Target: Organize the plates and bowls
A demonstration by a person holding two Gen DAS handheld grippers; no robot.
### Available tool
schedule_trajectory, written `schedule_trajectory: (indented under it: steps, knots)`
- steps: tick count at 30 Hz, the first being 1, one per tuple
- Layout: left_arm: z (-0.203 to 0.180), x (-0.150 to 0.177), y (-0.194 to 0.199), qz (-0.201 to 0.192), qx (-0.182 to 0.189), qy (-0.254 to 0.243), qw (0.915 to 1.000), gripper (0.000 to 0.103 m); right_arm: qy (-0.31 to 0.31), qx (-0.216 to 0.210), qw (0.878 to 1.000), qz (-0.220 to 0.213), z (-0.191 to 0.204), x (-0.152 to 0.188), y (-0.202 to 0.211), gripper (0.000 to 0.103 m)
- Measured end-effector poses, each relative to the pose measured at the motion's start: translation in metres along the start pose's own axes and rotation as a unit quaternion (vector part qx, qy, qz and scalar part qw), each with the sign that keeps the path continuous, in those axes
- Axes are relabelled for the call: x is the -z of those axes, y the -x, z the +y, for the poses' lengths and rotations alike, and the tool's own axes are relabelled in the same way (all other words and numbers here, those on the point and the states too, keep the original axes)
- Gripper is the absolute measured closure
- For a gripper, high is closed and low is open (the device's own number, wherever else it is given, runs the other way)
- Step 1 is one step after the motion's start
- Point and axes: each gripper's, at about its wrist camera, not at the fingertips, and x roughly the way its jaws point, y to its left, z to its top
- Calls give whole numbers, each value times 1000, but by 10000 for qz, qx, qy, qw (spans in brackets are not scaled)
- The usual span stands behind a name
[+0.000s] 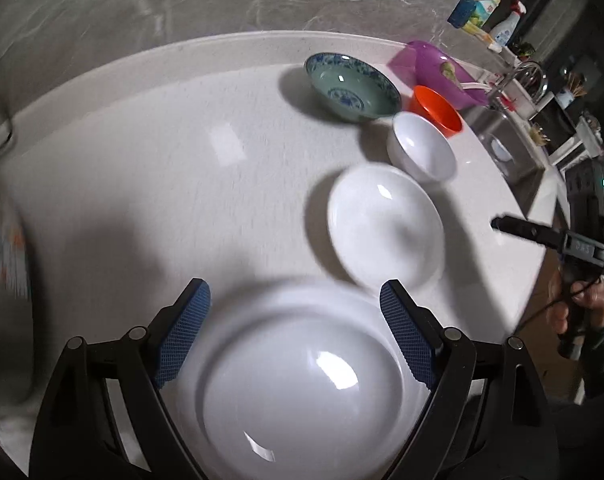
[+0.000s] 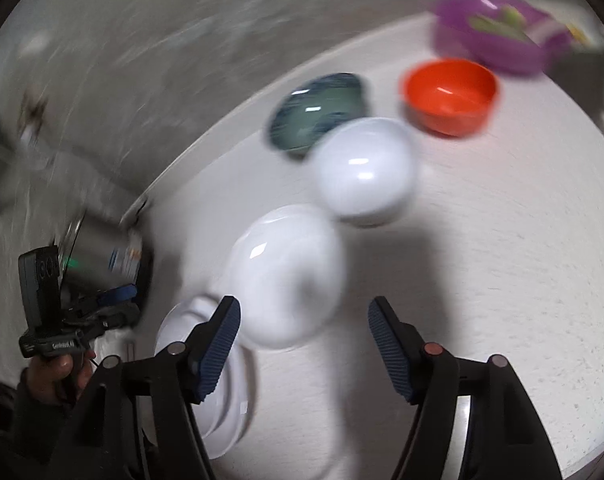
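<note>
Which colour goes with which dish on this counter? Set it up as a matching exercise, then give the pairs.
Column one:
1. patterned shallow bowl
2. small plastic bowl
3. container with food scraps
4. deep bowl beside the orange one

Column two:
A. white
B. purple
C. green and blue
D. orange

Pairs: 1-C, 2-D, 3-B, 4-A

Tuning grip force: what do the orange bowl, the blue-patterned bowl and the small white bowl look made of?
Orange bowl: likely plastic, uniform saturated colour, soft sheen. Blue-patterned bowl: probably glazed ceramic, painted blue motifs on green, glossy. Small white bowl: glossy white, sharp highlights; ceramic or melamine, can't tell.
</note>
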Motion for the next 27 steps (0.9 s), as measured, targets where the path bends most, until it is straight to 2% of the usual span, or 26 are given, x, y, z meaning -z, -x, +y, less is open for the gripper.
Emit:
schedule_trajectory:
  steps: [3, 6, 12, 15, 20, 22, 24, 26, 27]
  knots:
    - [0, -25, -28, 191, 286, 5, 9994, 16, -518, -299, 9979, 240, -28, -4, -19, 32]
    - [-6, -41, -59, 503, 310, -121, 9982, 17, -718, -452, 9951, 499, -38, -4, -42, 33]
    - [-18, -40, -99, 888, 289, -292, 9952, 18, -914, -637, 9919, 606, -47, -7, -65, 35]
    - [-20, -37, -110, 1004, 245, -339, 9941, 28, -766, -572, 9934, 633, -39, -11, -72, 40]
    - [-21, -35, -123, 1148, 213, -303, 9927, 48, -728, -421, 9933, 789, -33, -17, -84, 59]
    - [-21, -33, -124, 1128, 236, -307, 9929, 53, -706, -406, 9930, 849, -31, -16, -86, 62]
    - [-22, -32, -124, 1131, 236, -330, 9928, 62, -716, -376, 9927, 898, -30, -16, -89, 69]
    - [-22, -32, -126, 1162, 268, -337, 9923, 83, -717, -310, 9925, 943, -29, -17, -93, 88]
    - [-23, -32, -126, 1166, 246, -360, 9922, 85, -721, -287, 9922, 973, -29, -16, -95, 90]
